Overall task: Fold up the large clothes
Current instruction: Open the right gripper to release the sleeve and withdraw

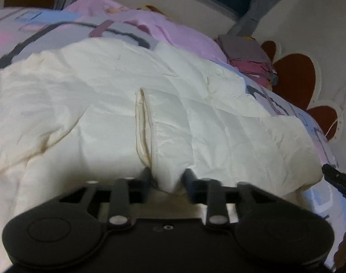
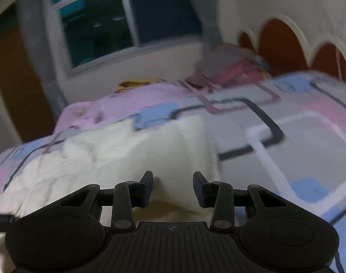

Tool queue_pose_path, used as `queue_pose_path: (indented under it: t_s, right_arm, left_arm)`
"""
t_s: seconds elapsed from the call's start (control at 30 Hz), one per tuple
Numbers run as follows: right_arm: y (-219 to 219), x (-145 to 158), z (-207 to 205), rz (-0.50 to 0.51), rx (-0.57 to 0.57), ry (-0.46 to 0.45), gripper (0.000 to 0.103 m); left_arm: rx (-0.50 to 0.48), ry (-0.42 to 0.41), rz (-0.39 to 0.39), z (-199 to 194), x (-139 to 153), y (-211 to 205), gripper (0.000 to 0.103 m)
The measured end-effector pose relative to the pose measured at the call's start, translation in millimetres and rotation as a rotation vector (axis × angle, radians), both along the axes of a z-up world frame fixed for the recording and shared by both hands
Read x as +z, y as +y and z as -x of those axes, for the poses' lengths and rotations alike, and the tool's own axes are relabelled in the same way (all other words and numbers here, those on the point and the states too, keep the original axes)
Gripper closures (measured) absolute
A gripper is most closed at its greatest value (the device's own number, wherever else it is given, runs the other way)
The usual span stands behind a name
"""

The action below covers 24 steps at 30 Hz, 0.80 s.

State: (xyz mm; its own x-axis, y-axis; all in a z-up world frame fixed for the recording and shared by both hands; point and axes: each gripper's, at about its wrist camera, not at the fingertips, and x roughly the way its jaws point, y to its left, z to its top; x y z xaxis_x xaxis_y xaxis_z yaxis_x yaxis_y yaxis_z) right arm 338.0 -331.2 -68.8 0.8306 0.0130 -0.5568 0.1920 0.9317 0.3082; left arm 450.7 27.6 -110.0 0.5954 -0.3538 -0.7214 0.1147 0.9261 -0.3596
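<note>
A large white puffy quilted garment [image 1: 132, 104] lies spread over the bed. My left gripper [image 1: 167, 177] has its fingers pressed against a bunched fold of the white fabric at the near edge, by a slit opening [image 1: 143, 125]. In the right wrist view the same white garment [image 2: 118, 150] lies ahead and to the left. My right gripper [image 2: 173, 186] is open, its fingers straddling the garment's corner without closing on it. The right gripper's tip shows at the right edge of the left wrist view [image 1: 339, 182].
The bed has a pink, blue and grey patterned cover [image 2: 286, 136]. A pink sheet [image 1: 154, 27] and a stack of folded clothes [image 1: 248, 56] lie at the far end. A red scalloped headboard [image 1: 295, 77] is on the right; a window [image 2: 118, 22] is behind.
</note>
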Motion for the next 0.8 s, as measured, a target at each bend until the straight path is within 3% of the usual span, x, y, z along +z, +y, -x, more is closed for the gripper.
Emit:
queue_pose_path:
  t_s: [0.1,0.17,0.23,0.33,0.43,0.53,0.6,0.67,0.73,0.8]
  right_arm:
    - [-7,-11,-11,-0.016,-0.008,0.024,0.064]
    - [-6,-17,-16,-0.017,0.006,0.037,0.07]
    - [-2,-23,-19,-0.014,0.029,0.06,0.07]
    - [4,-45,-30,0.026,0.047,0.145,0.07]
    - [1,-55,-35,0.029,0.043,0.168,0.07]
    - [-7,-41,-30,0.003,0.046,0.13,0.07]
    - [-12,-25,-25,0.008,0.047,0.073,0.07]
    - [-16,-13,-36,0.031,0.049,0.045,0.07]
    - [-18,-7,-56,0.043,0.055,0.041,0.071]
    - [-16,-5,-83,0.059,0.077,0.038,0.08]
  left_arm:
    - [0.03,-0.096,-0.028,6,15,2,0.092]
    - [0.082,-0.161,-0.049,15,27,11,0.092]
    - [0.126,-0.19,-0.093,22,30,23,0.092]
    - [0.12,-0.106,-0.119,16,13,33,0.092]
    - [0.088,-0.061,-0.159,11,-1,24,0.092]
    - [0.108,-0.045,-0.187,11,-2,26,0.074]
    - [0.16,-0.103,-0.212,23,13,35,0.057]
    - [0.192,-0.193,-0.253,29,29,34,0.052]
    - [0.153,-0.237,-0.247,20,38,24,0.052]
    - [0.103,-0.255,-0.254,4,41,7,0.052]
